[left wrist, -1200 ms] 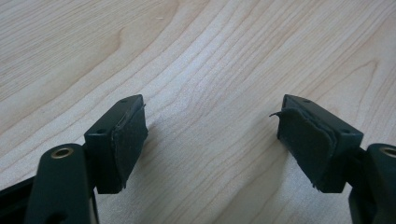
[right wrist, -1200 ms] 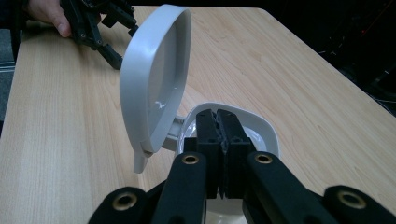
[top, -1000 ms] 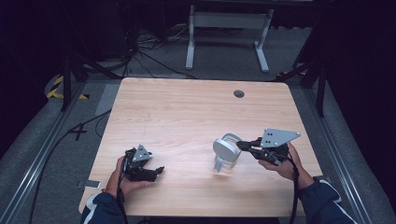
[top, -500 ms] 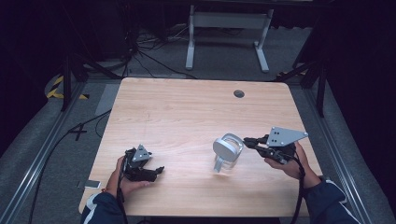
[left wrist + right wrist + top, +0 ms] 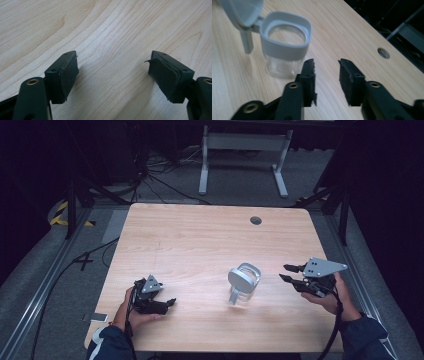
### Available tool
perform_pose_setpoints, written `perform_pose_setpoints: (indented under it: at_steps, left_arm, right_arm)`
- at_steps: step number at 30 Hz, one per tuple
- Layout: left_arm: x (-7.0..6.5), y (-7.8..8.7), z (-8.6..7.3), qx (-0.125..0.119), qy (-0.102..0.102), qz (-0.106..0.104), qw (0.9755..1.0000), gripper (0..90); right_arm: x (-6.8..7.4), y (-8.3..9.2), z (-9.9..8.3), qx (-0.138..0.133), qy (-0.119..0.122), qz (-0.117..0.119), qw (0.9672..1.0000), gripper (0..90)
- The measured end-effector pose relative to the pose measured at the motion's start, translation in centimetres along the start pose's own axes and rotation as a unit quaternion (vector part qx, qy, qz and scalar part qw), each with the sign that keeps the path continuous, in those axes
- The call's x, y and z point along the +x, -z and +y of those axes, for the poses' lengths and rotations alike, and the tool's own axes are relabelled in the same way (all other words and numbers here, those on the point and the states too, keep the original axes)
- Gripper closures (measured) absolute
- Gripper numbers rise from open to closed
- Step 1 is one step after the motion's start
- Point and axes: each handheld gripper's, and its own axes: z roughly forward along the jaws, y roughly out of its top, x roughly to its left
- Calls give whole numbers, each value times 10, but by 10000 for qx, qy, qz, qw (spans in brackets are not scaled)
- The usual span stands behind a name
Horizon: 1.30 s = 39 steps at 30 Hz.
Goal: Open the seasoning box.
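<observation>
Glass jar with grey collar and flipped-up lid, upright on the wooden table, right of centre toward the near edge. Right gripper just beside it on the right, apart from it, jaws parted with nothing between them, having just been opening. Seen along the right gripper's jaws: jar up and to the left, clear of the pads. Left gripper low on the table near the front left, well apart from the jar, jaws spread over bare wood, nothing gripped.

Bright tabletop, dark surroundings, slight blur
</observation>
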Motion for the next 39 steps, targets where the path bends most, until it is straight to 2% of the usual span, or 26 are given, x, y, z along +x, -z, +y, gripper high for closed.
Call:
perform_pose_setpoints:
  at_steps: [3,5,8,10,12,13,14,15,16,18,19,20,21,25,26,28,39]
  left_arm:
    - [0,0,0,-14,-36,-1,10000,235]
    - [0,0,0,3,-51,6,10000,235]
    - [0,0,0,-16,-32,-2,10000,234]
    - [0,-1,1,13,-47,1,10000,231]
    - [0,-1,2,23,-32,0,10000,221]
    - [1,-2,3,65,-119,-17,9999,215]
    - [0,-3,3,30,-40,-13,10000,207]
    - [1,-3,4,42,-116,-32,9999,202]
    - [0,-4,4,43,-53,-35,10000,198]
    - [0,-4,4,40,-30,-39,10000,192]
    - [1,-4,5,51,-77,-29,10000,190]
    - [2,-4,5,51,-189,0,9998,188]
    - [1,-5,5,36,-98,-40,9999,186]
    - [0,-5,5,63,-62,-49,9999,181]
    - [0,-6,6,70,-63,-49,9999,178]
    - [0,-6,6,61,-53,-51,10000,176]
    - [-1,-7,7,79,-35,10,10000,164]
  right_arm:
    - [-1,-2,-17,236,-129,-76,9996,470]
    - [-2,-3,-31,347,-229,5,9991,431]
    - [-1,-4,-53,540,-369,-69,9978,374]
    - [-1,-4,-68,576,-673,-21,9961,357]
    - [2,-5,-84,699,-756,-19,9947,350]
    - [2,-4,-91,751,-820,-23,9938,345]
    - [3,-4,-99,786,-939,15,9925,325]
    - [4,-4,-105,781,-1056,36,9913,322]
    - [5,-3,-110,795,-1128,59,9904,323]
    - [8,-3,-117,944,-1041,6,9901,304]
    - [10,-2,-121,930,-1034,-55,9903,293]
    - [10,0,-126,837,-1157,-46,9897,290]
    - [10,1,-129,787,-1250,-48,9890,282]
    - [9,3,-137,563,-1403,-57,9885,240]
    - [8,2,-139,514,-1514,-30,9871,230]
    - [4,1,-140,588,-1709,42,9835,202]
    - [4,1,-140,600,-1734,31,9830,195]
